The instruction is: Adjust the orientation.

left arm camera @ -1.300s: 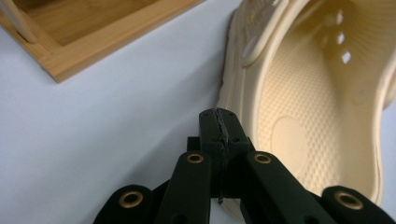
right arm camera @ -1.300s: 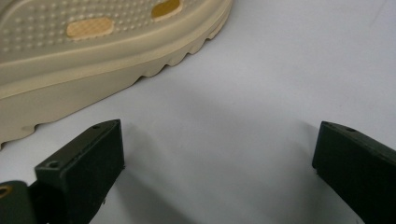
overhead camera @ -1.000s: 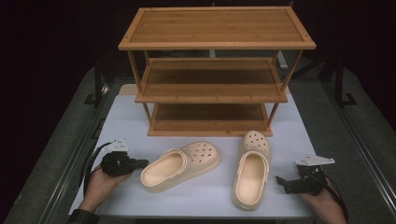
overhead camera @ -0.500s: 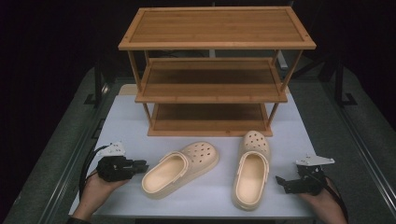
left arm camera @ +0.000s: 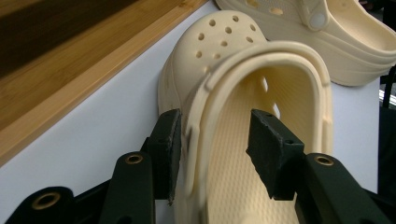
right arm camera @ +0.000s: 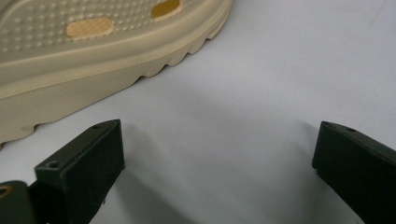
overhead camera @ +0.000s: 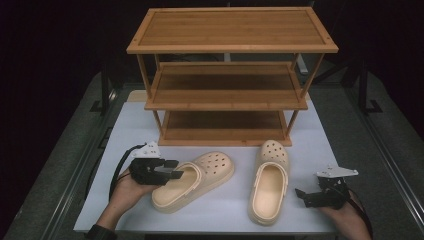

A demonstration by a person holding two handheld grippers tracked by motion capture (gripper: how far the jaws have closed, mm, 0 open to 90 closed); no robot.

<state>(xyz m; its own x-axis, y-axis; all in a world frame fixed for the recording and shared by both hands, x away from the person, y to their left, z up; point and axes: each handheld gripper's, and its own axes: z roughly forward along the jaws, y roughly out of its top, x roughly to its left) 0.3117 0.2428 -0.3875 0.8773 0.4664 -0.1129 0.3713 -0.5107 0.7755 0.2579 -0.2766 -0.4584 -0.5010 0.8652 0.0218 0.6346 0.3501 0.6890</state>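
1. While the left clog [overhead camera: 192,180] is lying in front of the shelf [overhead camera: 227,80], the left gripper [overhead camera: 172,170] is straddling its heel wall, jaws just been opening, not yet pinching.
2. The right gripper [overhead camera: 300,194] is waiting spread apart beside the right clog [overhead camera: 269,182], holding nothing.
3. Nothing is blocking the shelf's bottom tier.

both grippers are matte black. the left gripper [overhead camera: 172,170] carries a pale grey three-cornered plate on top and trails a black cable in a loop; brass-ringed screw holes sit along its blocky, square-ended jaws. the right gripper [overhead camera: 301,194] bears a like grey plate. a dark cuff bands the left wrist.
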